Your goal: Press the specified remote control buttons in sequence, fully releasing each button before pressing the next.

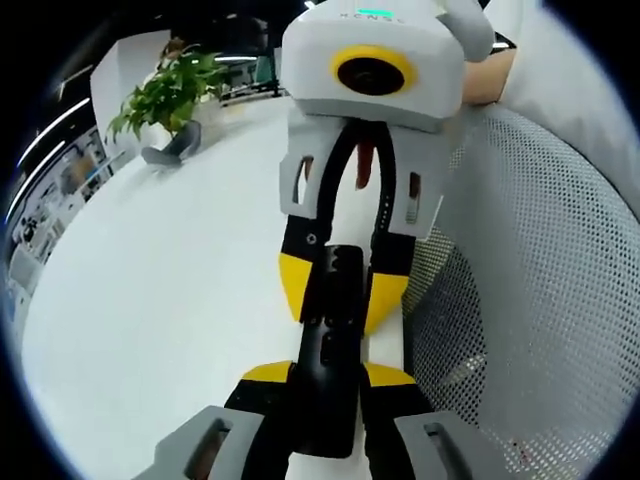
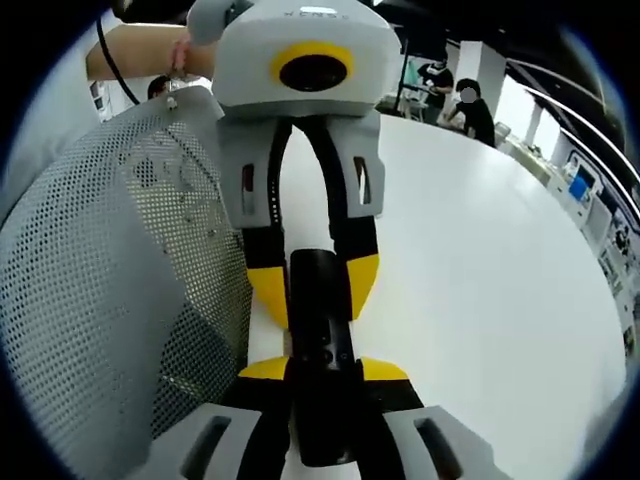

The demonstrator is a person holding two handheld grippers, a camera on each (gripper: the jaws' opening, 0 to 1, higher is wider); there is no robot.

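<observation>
Tongs from both ends, left (image 1: 325, 395) and right (image 2: 323, 385), clamp the black remote (image 1: 330, 350) at lower centre: light, rigid, slick plastic, best gripped along its narrow sides.

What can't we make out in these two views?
- Remote button labels: too small and dark, left gripper view.
- Remote's near end: hidden between the right gripper jaws, right gripper view.
- Mesh chair back: cut off by the edge.
- Plant pot: small, blurred.
- Whether the left gripper presses any button: cannot tell.
</observation>
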